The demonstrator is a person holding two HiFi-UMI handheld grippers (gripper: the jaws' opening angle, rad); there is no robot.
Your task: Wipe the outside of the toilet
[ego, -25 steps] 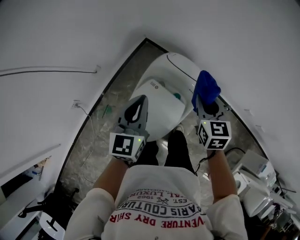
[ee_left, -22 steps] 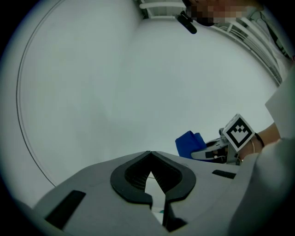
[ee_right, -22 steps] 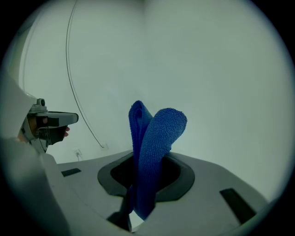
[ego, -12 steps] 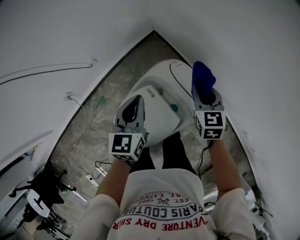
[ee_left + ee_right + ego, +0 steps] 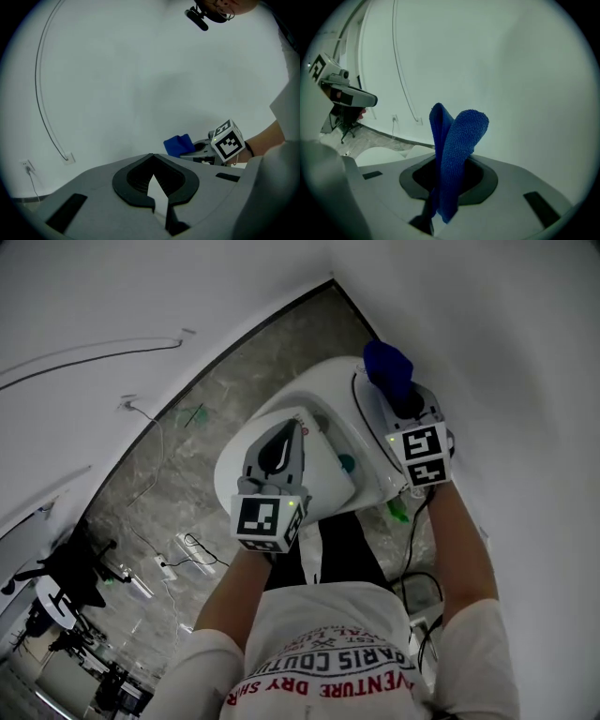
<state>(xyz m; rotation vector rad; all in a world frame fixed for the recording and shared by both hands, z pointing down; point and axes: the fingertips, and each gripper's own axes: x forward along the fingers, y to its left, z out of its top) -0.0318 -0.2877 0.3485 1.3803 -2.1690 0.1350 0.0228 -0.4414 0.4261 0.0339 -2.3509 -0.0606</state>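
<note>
The white toilet stands in a corner between two white walls, lid down, seen from above. My right gripper is shut on a folded blue cloth and hovers over the toilet's right rear, beside the wall. In the right gripper view the blue cloth sticks up out of my right gripper, and part of the toilet shows below left. My left gripper is shut and empty above the lid's front. The left gripper view faces the wall, with the cloth at right.
The floor is grey marble with loose cables and a power strip at left. A black chair base stands at far left. A green item lies right of the toilet. A cable runs along the wall.
Both grippers moved forward over the toilet. The right gripper carried the blue cloth to the toilet's right rear by the wall. The left gripper now hangs over the lid.
</note>
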